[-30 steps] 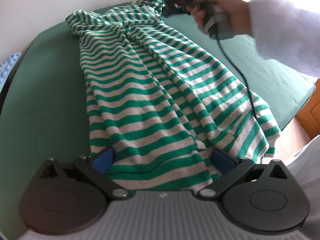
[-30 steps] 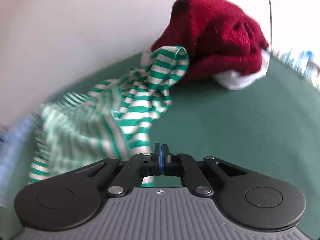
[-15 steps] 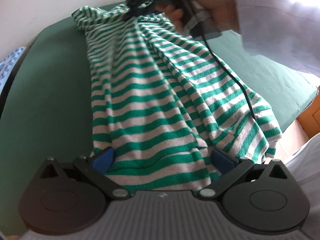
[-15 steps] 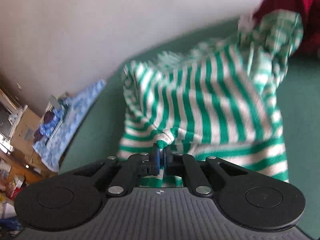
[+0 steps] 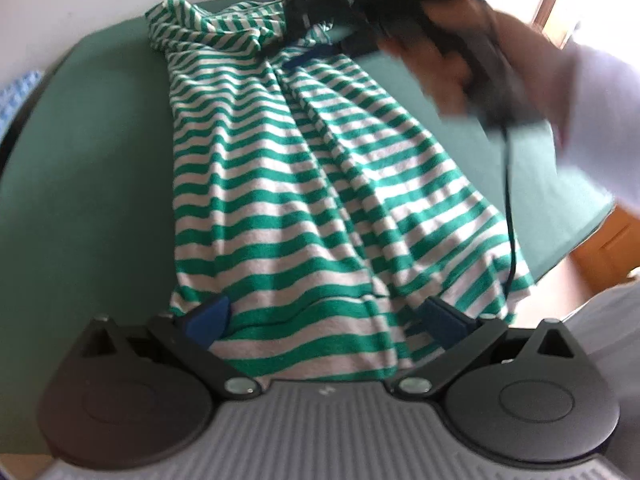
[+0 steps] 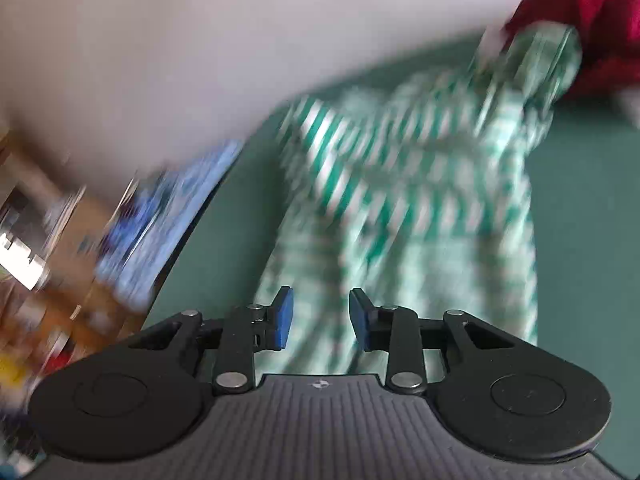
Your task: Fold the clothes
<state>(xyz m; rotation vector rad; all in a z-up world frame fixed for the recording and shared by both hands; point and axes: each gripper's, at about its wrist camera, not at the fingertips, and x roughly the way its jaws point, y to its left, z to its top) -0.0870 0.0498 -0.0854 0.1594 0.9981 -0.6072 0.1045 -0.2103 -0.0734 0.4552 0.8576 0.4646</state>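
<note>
Striped shirt lies lengthwise on the green table, collar at 12 o'clock. Left gripper spread wide over the hem at 6 o'clock. Right gripper parted, empty, above the shirt.

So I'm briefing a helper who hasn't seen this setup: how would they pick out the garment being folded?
Look for the flat green surface that fills the scene. Lying spread along its middle is the green-and-white striped knit garment, stretching from the open left gripper to the far end. The dark red knit garment bunched beyond it is a single colour; only this one has stripes.
</note>
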